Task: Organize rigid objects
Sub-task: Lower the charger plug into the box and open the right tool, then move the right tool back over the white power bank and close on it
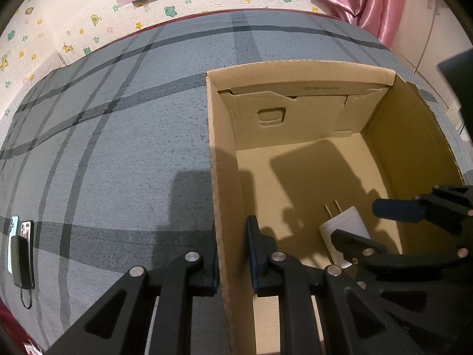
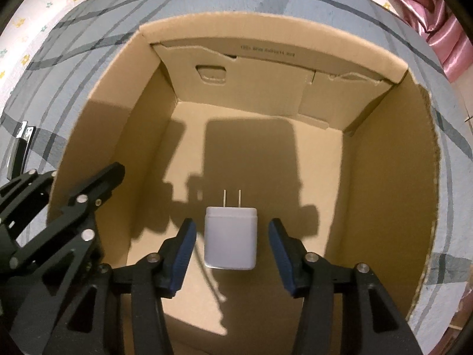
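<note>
The white charger (image 2: 230, 238) is lying loose between the right tongs' (image 2: 230, 248) parted pads; lift straight up, while the left tongs (image 1: 233, 254) are clamping the box wall (image 1: 227, 207).

Light's coming from behind and above me, so my grippers throw hard dark shadows across the cardboard box (image 2: 384, 153) floor. Box interior looks warm and dim, the charger (image 2: 230, 241) slightly blown out. Heavy fisheye bending, black vignette corners, soft edges.
</note>
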A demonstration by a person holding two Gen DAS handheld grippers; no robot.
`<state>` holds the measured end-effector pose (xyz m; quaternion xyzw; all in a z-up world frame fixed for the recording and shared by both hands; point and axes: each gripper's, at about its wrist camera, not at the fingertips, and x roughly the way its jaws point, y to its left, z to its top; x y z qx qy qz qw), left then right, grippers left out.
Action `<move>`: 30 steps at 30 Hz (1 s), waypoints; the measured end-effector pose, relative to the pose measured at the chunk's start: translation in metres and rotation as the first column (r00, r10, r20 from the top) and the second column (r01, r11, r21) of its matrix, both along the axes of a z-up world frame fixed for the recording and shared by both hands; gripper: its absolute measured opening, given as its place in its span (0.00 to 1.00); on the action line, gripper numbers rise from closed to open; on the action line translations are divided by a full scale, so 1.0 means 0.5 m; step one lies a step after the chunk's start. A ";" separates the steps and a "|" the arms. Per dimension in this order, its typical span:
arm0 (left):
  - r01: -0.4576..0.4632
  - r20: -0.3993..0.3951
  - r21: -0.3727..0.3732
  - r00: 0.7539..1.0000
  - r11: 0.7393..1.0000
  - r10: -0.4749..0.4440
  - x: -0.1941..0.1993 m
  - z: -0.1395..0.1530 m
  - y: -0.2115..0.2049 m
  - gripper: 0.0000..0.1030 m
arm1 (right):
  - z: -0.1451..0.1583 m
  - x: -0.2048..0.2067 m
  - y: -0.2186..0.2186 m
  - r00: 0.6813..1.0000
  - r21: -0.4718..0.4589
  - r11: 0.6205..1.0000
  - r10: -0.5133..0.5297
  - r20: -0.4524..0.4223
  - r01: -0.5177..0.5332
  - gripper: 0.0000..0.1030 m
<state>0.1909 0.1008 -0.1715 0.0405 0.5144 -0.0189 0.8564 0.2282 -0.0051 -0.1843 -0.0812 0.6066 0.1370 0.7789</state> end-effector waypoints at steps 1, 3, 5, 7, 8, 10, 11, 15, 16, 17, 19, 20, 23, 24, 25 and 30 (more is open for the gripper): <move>-0.001 0.000 -0.001 1.000 1.000 0.001 0.000 0.001 0.000 0.16 | 0.005 -0.001 0.000 1.000 0.000 1.000 0.001 0.007 -0.001 0.53; -0.002 -0.002 -0.003 1.000 1.000 0.002 0.001 0.001 0.001 0.15 | 0.020 -0.007 0.002 1.000 0.005 1.000 0.002 0.021 -0.002 0.53; -0.002 -0.004 -0.004 1.000 1.000 0.002 0.002 0.002 0.001 0.15 | 0.030 -0.012 0.011 0.999 0.003 1.000 0.002 0.042 -0.002 0.54; -0.001 -0.002 0.005 1.000 1.000 0.001 0.001 0.002 -0.002 0.15 | 0.039 -0.017 0.008 0.999 0.000 1.000 0.001 0.052 -0.001 0.54; 0.000 -0.001 0.010 1.000 1.000 0.000 0.001 0.002 -0.003 0.15 | 0.049 -0.012 0.002 0.998 0.001 1.000 0.001 0.061 -0.002 0.54; 0.000 -0.001 0.014 1.000 1.000 0.000 0.000 0.002 -0.005 0.15 | 0.063 -0.008 0.007 0.997 -0.002 1.000 0.004 0.072 -0.003 0.54; 0.000 -0.001 0.014 1.000 1.000 0.000 0.001 0.002 -0.005 0.15 | 0.070 -0.009 0.006 0.997 -0.005 1.000 0.004 0.083 -0.003 0.54; -0.002 -0.004 0.013 1.000 1.000 0.002 0.002 0.003 -0.005 0.15 | 0.092 -0.018 -0.003 0.994 -0.009 1.000 0.005 0.108 -0.004 0.59; -0.001 -0.005 0.018 1.000 1.000 0.001 0.002 0.003 -0.006 0.15 | 0.102 -0.019 -0.008 0.993 -0.011 1.000 0.004 0.114 -0.002 0.61; 0.000 -0.005 0.022 1.000 1.000 0.000 0.002 0.003 -0.007 0.15 | 0.108 -0.019 -0.013 0.993 -0.012 1.000 0.000 0.122 0.001 0.63; 0.000 -0.005 0.025 1.000 1.000 0.000 0.002 0.002 -0.008 0.15 | 0.118 -0.018 -0.022 0.991 -0.012 1.000 -0.006 0.132 0.008 0.66; 0.000 -0.005 0.025 1.000 1.000 0.000 0.002 0.002 -0.009 0.15 | 0.128 -0.020 -0.029 0.990 -0.011 1.000 -0.011 0.140 0.012 0.69; 0.000 -0.005 0.025 1.000 1.000 0.000 0.002 0.002 -0.009 0.15 | 0.149 -0.022 -0.043 0.986 -0.001 1.000 -0.020 0.164 0.020 0.79; 0.000 -0.005 0.025 1.000 1.000 0.000 0.001 0.002 -0.009 0.15 | 0.155 -0.023 -0.047 0.985 -0.001 1.000 -0.023 0.171 0.023 0.81; 0.000 -0.005 0.026 1.000 1.000 0.000 0.002 0.002 -0.009 0.15 | 0.163 -0.024 -0.053 0.983 0.002 1.000 -0.027 0.182 0.027 0.84; 0.000 -0.005 0.032 1.000 0.999 0.000 0.002 0.002 -0.011 0.15 | 0.195 -0.028 -0.094 0.975 0.016 0.998 -0.060 0.216 0.058 0.93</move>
